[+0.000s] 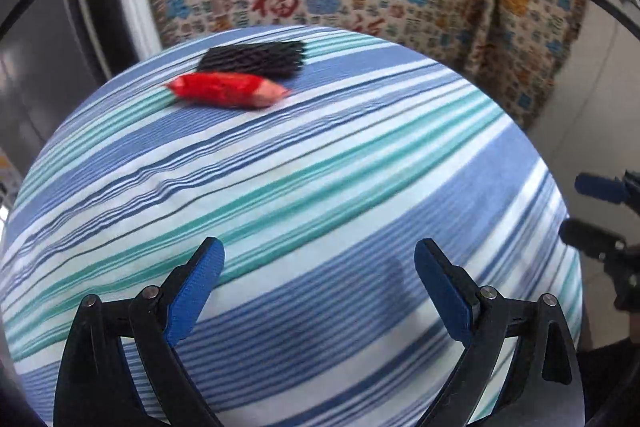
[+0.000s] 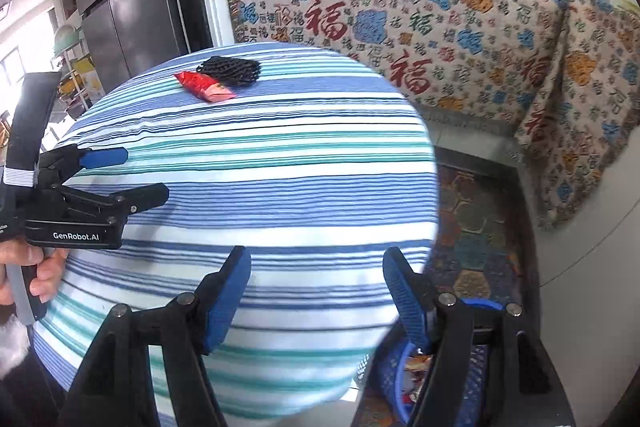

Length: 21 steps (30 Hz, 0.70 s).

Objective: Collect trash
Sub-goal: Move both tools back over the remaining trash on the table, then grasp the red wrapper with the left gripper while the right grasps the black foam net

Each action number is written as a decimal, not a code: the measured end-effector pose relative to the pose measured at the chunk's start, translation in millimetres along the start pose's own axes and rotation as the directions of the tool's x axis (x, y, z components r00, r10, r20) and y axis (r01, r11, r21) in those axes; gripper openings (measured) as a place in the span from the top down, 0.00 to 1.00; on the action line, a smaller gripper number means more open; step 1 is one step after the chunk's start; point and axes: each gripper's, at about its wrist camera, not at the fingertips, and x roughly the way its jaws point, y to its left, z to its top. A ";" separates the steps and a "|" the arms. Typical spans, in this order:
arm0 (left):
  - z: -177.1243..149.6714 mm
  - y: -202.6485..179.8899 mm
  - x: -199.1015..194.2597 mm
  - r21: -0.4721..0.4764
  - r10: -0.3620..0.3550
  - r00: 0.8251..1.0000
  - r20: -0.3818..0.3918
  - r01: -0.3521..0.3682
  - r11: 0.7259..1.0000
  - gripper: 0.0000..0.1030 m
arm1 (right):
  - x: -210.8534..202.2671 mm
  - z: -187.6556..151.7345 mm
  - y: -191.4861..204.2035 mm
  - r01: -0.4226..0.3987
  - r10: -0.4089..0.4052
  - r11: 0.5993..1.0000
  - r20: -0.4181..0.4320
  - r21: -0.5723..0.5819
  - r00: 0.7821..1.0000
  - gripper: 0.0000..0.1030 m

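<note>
1. The left gripper (image 1: 319, 263) stands wide open with nothing between its blue pads, hanging over the near part of the round table under a blue, teal and white striped cloth (image 1: 360, 187).
2. The right gripper (image 2: 316, 277) is also open and empty, poised over the table's near right edge; below it, partly hidden, sits a blue mesh plastic basket (image 2: 384, 367) on the floor, likely the bin for the trash.
3. The trash lies at the far side of the table, well apart from both grippers: a crumpled red foil snack wrapper (image 1: 226, 89) and, touching it just behind, a black foam net sleeve (image 1: 256, 59).
4. Judged by looks, the wrapper is light, thin and slippery; it should crush flat, so a pinch across its middle seems safest.
5. The net sleeve looks soft, springy and featherlight; a pinch across its bunched body should hold.
6. In the right wrist view, a hand (image 2: 44, 273) grips the left tool's handle; both grippers tilt downward toward the cloth.
7. A patterned fabric throw (image 2: 400, 7) hangs behind.
</note>
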 end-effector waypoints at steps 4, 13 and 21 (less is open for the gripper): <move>18.1 37.8 10.2 -0.102 0.051 0.999 -0.002 -0.051 0.993 0.06 | 36.6 14.1 22.6 -0.005 0.005 1.000 -0.007 0.004 1.000 0.32; 100.9 81.5 56.7 -0.333 0.134 0.991 -0.001 -0.126 0.935 0.06 | 57.2 11.1 45.5 0.006 -0.006 0.999 0.002 -0.041 1.000 0.32; 104.4 78.3 105.5 -0.316 0.266 0.962 -0.068 -0.274 0.908 0.31 | 55.8 9.4 48.0 -0.010 0.011 0.999 0.014 -0.051 1.000 0.32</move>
